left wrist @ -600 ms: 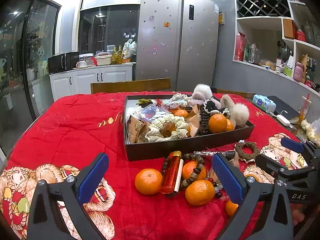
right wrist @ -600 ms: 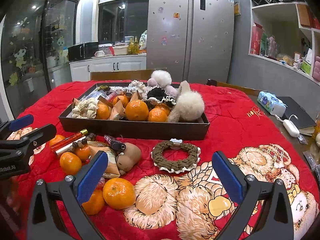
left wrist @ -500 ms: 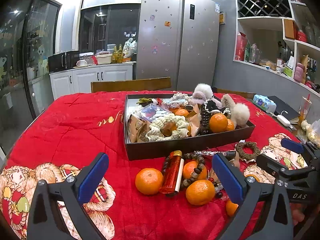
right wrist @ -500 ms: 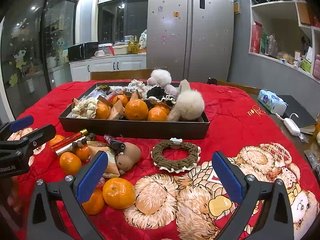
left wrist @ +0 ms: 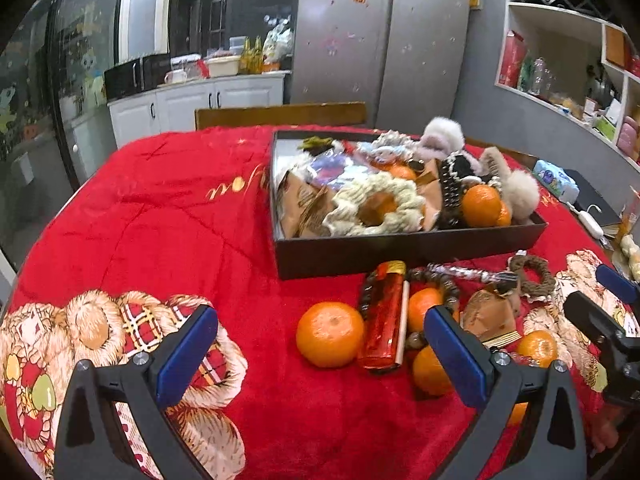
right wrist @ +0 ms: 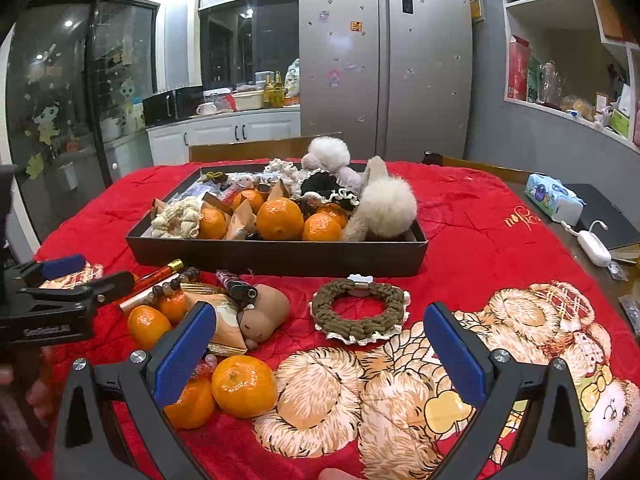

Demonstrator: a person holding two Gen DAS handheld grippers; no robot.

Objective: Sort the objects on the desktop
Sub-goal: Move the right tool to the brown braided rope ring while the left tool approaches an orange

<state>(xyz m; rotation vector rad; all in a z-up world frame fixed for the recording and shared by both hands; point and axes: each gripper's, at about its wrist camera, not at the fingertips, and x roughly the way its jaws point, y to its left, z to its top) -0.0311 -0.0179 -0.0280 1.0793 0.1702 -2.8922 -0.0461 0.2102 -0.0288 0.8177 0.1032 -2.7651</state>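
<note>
A dark shallow box (left wrist: 400, 250) (right wrist: 280, 258) on the red cloth holds tangerines, scrunchies, fluffy pompoms and snack packets. In front of it lie loose tangerines (left wrist: 330, 334) (right wrist: 244, 386), a red lighter (left wrist: 382, 316), a bead bracelet (left wrist: 438, 276), a brown scrunchie (right wrist: 360, 312) (left wrist: 532, 276), a capybara toy (right wrist: 264, 314) and a snack packet (right wrist: 226, 320). My left gripper (left wrist: 320, 354) hovers open over the leftmost tangerine, nothing between its pads. Above the cloth near the brown scrunchie, my right gripper (right wrist: 320, 354) is open and empty too. Each gripper shows in the other's view: the right gripper (left wrist: 616, 308), the left gripper (right wrist: 68, 284).
A tissue pack (right wrist: 554, 198), a white corded device (right wrist: 594, 246) and a black flat case (right wrist: 604, 216) sit at the table's right edge. A wooden chair back (left wrist: 280, 114) stands behind the table. Bare red cloth (left wrist: 160, 220) spreads left of the box.
My left gripper has edged forward and tipped down a little, so the box and tangerines sit higher in its view. The right gripper has barely moved. Both stay open.
</note>
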